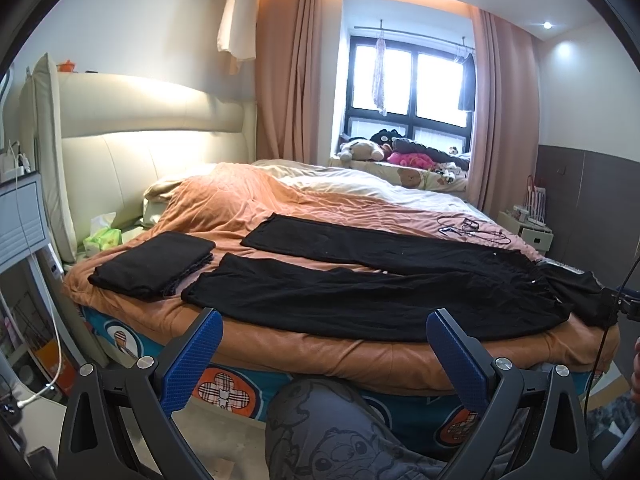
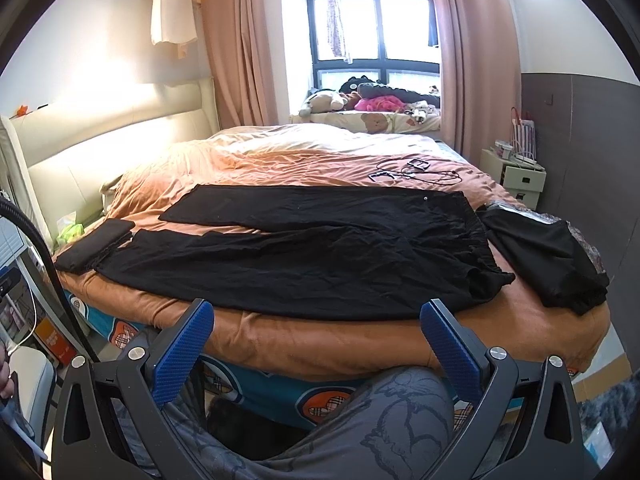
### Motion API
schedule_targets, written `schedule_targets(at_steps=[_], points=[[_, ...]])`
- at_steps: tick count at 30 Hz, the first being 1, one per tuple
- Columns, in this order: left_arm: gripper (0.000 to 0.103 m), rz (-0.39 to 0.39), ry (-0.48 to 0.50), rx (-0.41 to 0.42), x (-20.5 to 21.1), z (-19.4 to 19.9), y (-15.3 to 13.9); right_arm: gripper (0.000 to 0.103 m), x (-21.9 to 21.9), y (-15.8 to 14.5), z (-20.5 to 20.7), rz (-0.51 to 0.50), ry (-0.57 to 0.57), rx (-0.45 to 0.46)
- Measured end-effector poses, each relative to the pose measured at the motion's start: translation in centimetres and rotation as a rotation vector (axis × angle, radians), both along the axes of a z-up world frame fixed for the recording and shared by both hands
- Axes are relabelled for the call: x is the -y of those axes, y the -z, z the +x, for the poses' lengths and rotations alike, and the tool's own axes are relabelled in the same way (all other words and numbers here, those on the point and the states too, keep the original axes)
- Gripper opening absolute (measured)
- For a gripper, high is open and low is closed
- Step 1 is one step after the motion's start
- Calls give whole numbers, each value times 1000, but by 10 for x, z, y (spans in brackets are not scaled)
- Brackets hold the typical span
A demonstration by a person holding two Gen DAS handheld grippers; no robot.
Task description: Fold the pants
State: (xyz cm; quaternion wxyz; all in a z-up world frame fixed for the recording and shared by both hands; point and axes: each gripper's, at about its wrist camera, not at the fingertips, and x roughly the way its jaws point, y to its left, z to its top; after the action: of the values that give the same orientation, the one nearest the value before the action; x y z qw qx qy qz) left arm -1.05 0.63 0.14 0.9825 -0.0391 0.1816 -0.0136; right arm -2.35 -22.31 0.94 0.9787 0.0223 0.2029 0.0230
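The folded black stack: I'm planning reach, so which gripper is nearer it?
Left. The left gripper sits just below the folded black stack; from the right gripper it lies far off left.

The left claw (image 1: 324,330) and the right claw (image 2: 316,320) are each held level with blue-padded fingers (image 1: 192,360) spread wide apart, nothing gripped, above a bent knee (image 1: 320,420).

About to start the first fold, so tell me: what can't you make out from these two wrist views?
- Pants: black on black, so seams and front or back side unreadable in both views.
- Heaped black garment: right view shows a crumpled pile, type unclear; left view clips it at the edge.
- Folded black stack: number of pieces too dark to count.
- Cables: too small to identify.
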Motion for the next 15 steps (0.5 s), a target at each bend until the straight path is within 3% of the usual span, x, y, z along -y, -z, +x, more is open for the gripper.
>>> schedule_targets(at_steps=[15], points=[[103, -5, -2, 5, -1, 0, 0, 103, 6, 3, -1, 7, 2, 16]])
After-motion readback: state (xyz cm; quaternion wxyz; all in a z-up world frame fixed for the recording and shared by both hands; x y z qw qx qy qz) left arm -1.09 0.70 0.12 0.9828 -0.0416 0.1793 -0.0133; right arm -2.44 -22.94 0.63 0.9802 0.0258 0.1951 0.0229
